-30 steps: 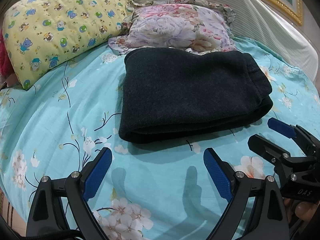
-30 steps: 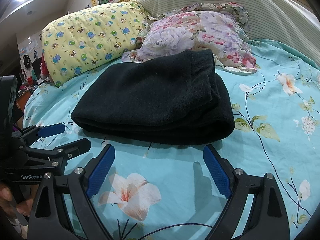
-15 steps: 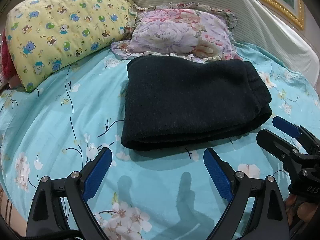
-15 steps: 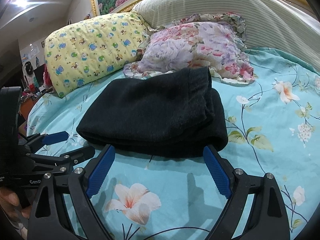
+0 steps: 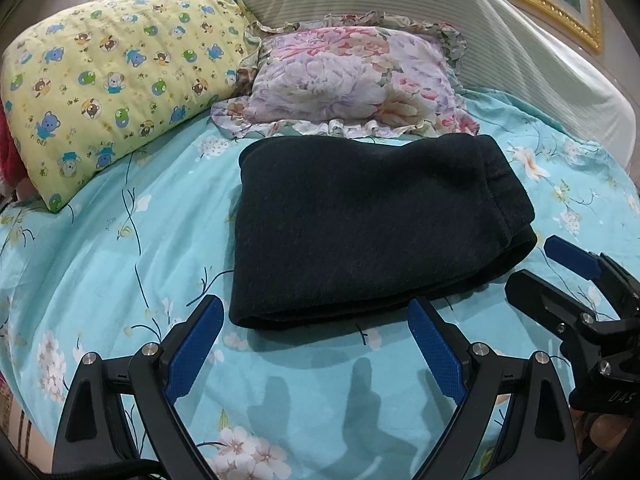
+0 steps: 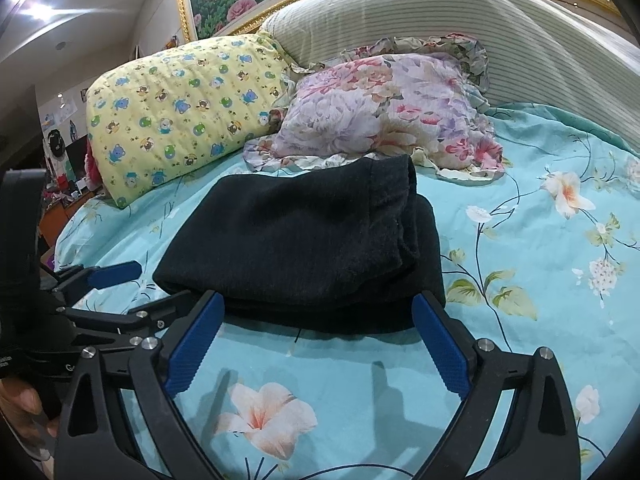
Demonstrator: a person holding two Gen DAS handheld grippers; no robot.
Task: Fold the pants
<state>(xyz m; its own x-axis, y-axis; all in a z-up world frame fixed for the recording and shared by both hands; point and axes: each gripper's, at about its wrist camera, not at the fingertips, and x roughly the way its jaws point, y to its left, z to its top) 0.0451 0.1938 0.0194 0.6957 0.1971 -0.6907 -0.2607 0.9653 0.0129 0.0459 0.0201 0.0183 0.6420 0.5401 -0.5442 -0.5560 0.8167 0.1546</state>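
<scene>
Dark pants (image 5: 372,224) lie folded into a thick rectangle on the turquoise floral bedsheet (image 5: 120,264), just below the pillows. The same bundle (image 6: 304,240) fills the middle of the right wrist view, its waistband end to the right. My left gripper (image 5: 316,344) hovers open over the sheet, a little short of the bundle's near edge, with nothing between its blue pads. My right gripper (image 6: 320,340) is open too, its fingertips at the near edge of the pants. Each gripper shows in the other's view: the right one (image 5: 548,268) and the left one (image 6: 132,284).
A yellow bear-print pillow (image 5: 108,80) and a frilled floral pillow (image 5: 348,80) lie behind the pants. A striped cream headboard cushion (image 5: 460,20) rises at the back. Bare sheet (image 6: 540,280) spreads right of the pants. A person's fingers (image 6: 24,404) hold the left gripper.
Both cameras have tilted up and drawn back a little, so the pants sit lower in each view. The pants have not moved. Both grippers stay open.
</scene>
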